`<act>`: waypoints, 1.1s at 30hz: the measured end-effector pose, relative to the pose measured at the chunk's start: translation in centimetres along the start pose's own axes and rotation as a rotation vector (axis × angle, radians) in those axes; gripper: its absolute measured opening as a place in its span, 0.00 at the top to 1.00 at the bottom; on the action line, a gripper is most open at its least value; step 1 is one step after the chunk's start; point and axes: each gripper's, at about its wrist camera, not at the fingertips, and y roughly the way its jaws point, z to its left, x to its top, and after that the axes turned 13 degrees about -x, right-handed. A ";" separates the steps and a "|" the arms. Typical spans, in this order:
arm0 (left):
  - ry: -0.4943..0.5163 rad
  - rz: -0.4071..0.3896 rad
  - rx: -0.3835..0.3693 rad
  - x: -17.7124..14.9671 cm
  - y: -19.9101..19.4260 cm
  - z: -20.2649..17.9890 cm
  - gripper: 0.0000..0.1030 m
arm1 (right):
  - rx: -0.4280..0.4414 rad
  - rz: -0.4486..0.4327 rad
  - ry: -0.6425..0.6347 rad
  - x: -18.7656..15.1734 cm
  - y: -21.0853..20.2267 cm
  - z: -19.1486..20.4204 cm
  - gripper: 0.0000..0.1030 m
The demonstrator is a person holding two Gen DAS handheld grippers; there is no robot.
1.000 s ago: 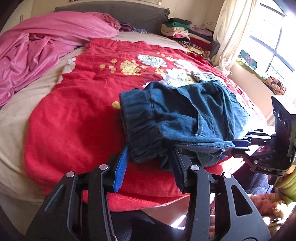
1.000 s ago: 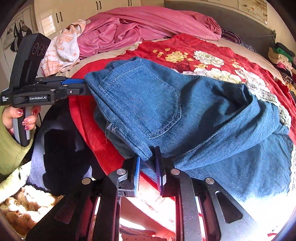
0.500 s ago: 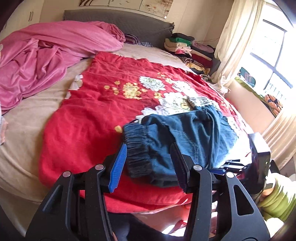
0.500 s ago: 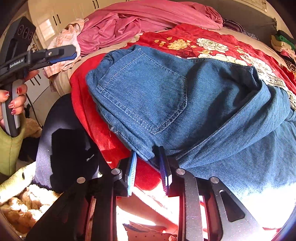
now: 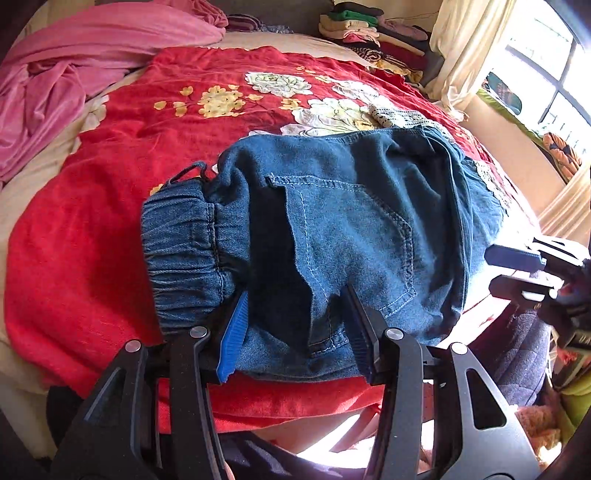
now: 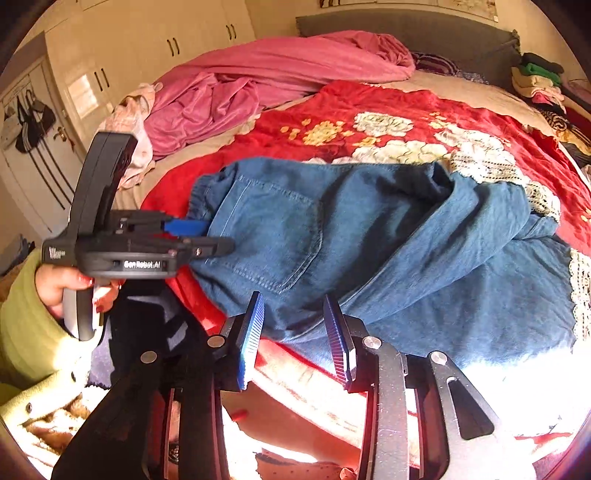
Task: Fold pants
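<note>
Blue denim, folded into a thick bundle, lies near the foot edge of the bed on a red bedspread with white and yellow embroidered flowers (image 5: 122, 155): these are the blue denim pants with an elastic gathered waistband (image 5: 332, 236). From the left wrist camera the waistband faces left, and a stitched back pocket (image 5: 354, 236) lies uppermost.

The left gripper (image 5: 295, 328) has its jaws spread, one on each side of the near edge of the bundle, with denim lying between them; the blue-padded one sits just below the waistband. The right wrist camera shows this gripper from the side, held in a hand with red-painted nails (image 6: 70, 288) and a yellow-green sleeve, its tips touching the waistband end of the pants.

The right gripper (image 6: 295, 332) also has its jaws spread apart, with the near fold of denim at their tips. Whether they touch the cloth I cannot tell.

A crumpled pink blanket (image 6: 258, 85) lies at the head of the bed, well apart from the pants. A stack of folded clothes (image 5: 369, 33) stands in the far corner beside a cream curtain (image 5: 465, 44).
</note>
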 end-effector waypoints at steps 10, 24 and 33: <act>0.026 -0.028 0.001 -0.4 -0.1 -0.1 0.60 | -0.141 0.118 -0.041 1.4 6.6 0.2 0.51; -0.023 -0.050 -0.007 -0.5 -2.8 -0.8 0.55 | -0.130 -0.040 0.165 0.7 0.4 -4.7 0.43; 0.028 -0.105 -0.019 0.5 -6.0 -3.7 0.42 | -0.237 -0.051 0.320 -1.5 -2.2 -10.1 0.40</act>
